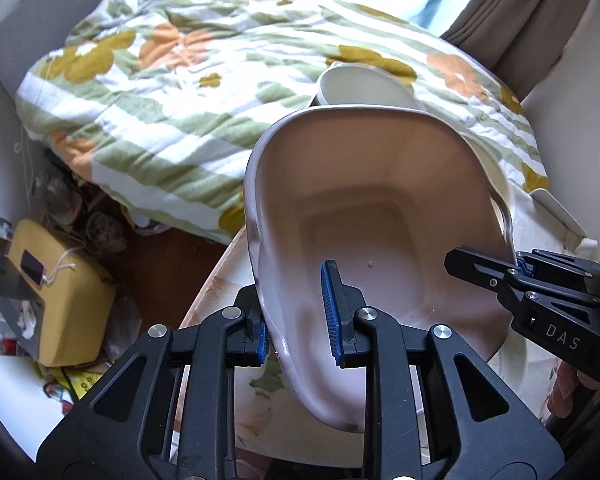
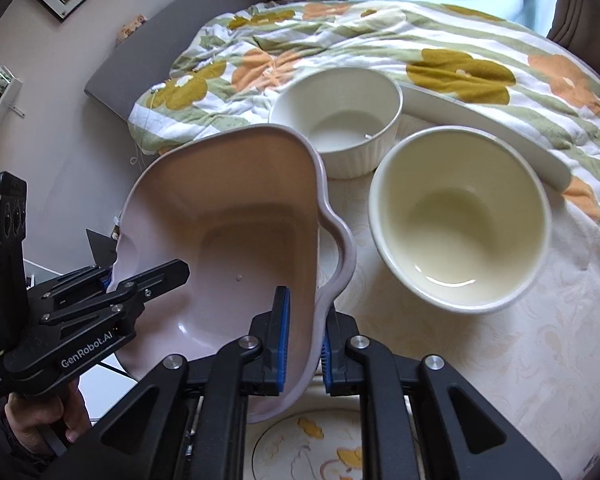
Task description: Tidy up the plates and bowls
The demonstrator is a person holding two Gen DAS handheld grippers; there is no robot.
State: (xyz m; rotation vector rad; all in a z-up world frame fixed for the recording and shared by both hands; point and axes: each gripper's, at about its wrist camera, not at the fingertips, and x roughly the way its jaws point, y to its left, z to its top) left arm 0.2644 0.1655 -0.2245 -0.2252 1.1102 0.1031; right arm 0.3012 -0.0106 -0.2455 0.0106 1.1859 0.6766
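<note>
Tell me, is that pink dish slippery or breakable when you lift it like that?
Probably both. The pink dish looks glossy and hard like glazed ceramic, so it could slip and might chip if dropped. Both tongs, left and right, pinch only its thin rim, on opposite sides, so it likely feels heavy and could tilt.

Right wrist view: pale pink handled ceramic baking dish (image 2: 228, 216) fills centre-left of frame, tilted, clear of the desk (image 2: 520, 360). Right claw (image 2: 304, 344) clamps its near wall at lower centre; left claw (image 2: 112, 280) clamps the opposite rim at left edge. Cream round ceramic bowl (image 2: 460, 220) sits on desk right of dish. White ribbed ceramic ramekin (image 2: 336, 120) behind it, upper centre. Long white rectangular tray (image 2: 492, 132) at upper right, behind the bowl. Floral striped quilt (image 2: 380, 36) across top of frame, behind everything.
</note>
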